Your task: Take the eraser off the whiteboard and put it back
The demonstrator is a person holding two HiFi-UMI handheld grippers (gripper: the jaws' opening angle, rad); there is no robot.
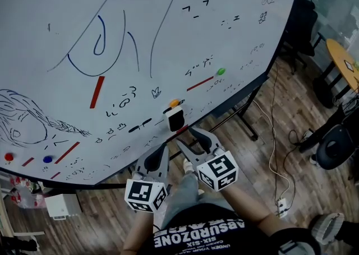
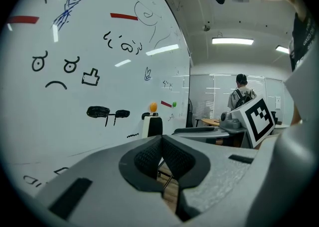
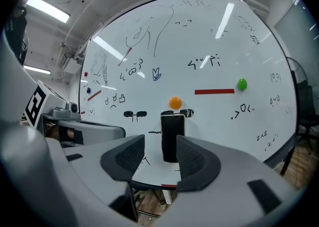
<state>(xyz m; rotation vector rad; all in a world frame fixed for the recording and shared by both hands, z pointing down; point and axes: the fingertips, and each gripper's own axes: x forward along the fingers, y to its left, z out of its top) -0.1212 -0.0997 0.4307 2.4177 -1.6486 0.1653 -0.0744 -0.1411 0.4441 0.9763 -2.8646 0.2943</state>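
A black eraser with a white edge sticks upright on the whiteboard, just under an orange magnet. My right gripper is open and points at the board close below the eraser. In the right gripper view the eraser shows in the gap ahead of the jaws, and neither pad touches it. My left gripper hangs beside the right one, a little further from the board, shut and empty. The eraser shows well ahead of the left gripper in the left gripper view.
The board carries blue and black scribbles, red strips and a green magnet. Below it are the stand's legs, cables and a power strip on the wooden floor. A round table and chairs stand at the right. A person stands far back.
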